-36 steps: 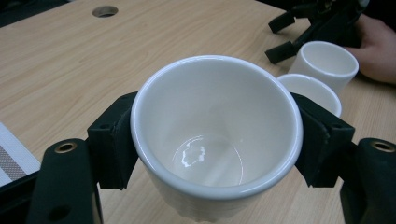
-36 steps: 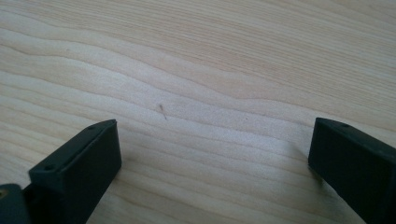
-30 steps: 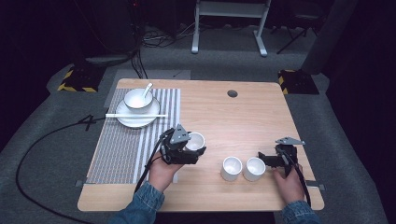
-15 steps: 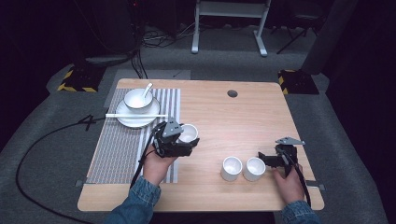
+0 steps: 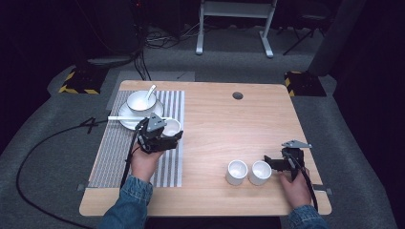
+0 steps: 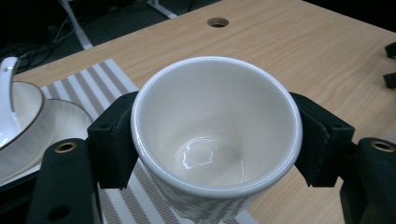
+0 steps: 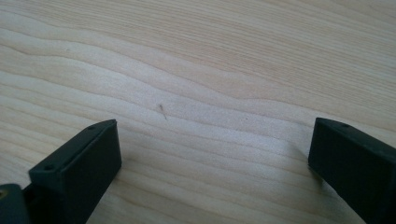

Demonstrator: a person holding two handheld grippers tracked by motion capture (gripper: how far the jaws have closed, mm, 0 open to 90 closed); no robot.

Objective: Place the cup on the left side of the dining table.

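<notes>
The left gripper [image 6: 212, 154] is clamped on a small white cup [image 6: 215, 135], its black jaws pressing opposite sides of the wall. The cup is glossy, handleless, round-rimmed and empty (a soft glare sits on its inside bottom), held upright above the striped placemat [image 5: 114, 143], just beside the saucer [image 5: 131, 121] with its bowl [image 5: 141, 101] and spoon [image 5: 151, 90]. Well apart on the wooden counter [image 5: 215, 124], the right gripper [image 7: 212, 154] rests with jaws spread wide on nothing, near two more white cups [image 5: 248, 171].

No legible text, label, brand or number on anything here.
</notes>
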